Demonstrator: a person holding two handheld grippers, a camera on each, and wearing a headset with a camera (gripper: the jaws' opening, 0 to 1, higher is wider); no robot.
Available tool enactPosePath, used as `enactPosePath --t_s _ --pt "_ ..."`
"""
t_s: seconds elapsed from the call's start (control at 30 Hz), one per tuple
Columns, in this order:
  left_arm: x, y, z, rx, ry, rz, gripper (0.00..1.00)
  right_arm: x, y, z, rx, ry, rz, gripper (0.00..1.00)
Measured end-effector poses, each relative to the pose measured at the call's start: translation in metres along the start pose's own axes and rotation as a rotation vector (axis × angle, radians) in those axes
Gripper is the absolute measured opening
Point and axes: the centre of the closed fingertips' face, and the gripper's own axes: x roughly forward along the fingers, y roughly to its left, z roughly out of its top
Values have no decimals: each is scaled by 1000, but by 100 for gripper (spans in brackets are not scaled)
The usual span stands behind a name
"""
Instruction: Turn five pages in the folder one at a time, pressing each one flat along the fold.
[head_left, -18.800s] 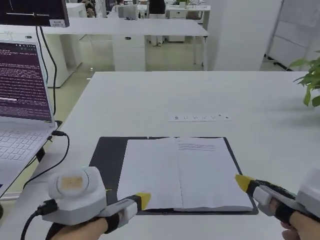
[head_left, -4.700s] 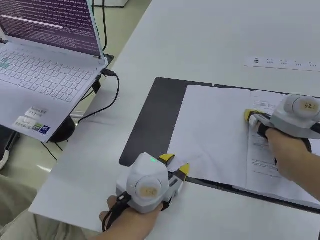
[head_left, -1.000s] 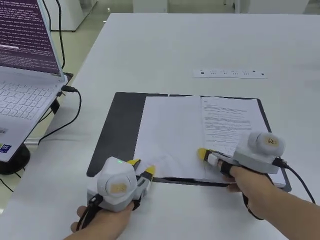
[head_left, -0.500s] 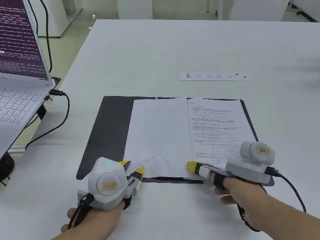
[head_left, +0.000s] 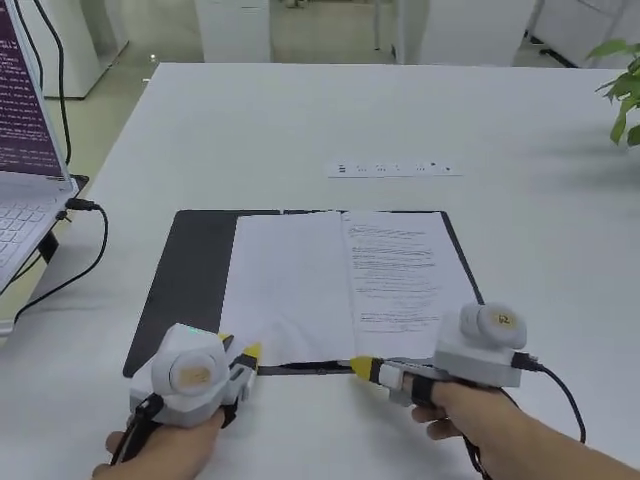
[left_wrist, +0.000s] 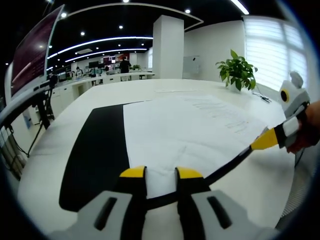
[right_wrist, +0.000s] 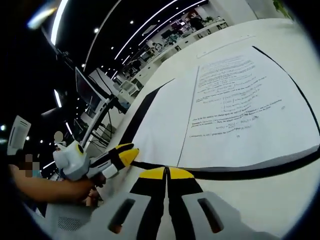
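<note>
The open folder (head_left: 190, 290) is laid just ahead of both tongs, its fold (head_left: 347, 285) running away from the right tongs (head_left: 362, 368), pressed together at its near end; the left tongs (head_left: 240, 347), slightly apart and seemingly empty, are poised off to its left.
</note>
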Motion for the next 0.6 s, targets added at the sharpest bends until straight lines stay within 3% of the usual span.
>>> enactPosePath --t_s 0.3,0.37,0.53,0.6 --pt "1 1 1 -37 45 24 21 -25 25 17 -53 -54 13 0" --pt "1 0 3 -130 73 9 23 -33 27 24 -69 -82 -2 0" --pt "-5 1 4 -304 219 9 23 -54 23 41 -109 -150 -51 0" --pt "-11 0 11 -374 217 5 23 -61 21 46 -135 -165 -73 0"
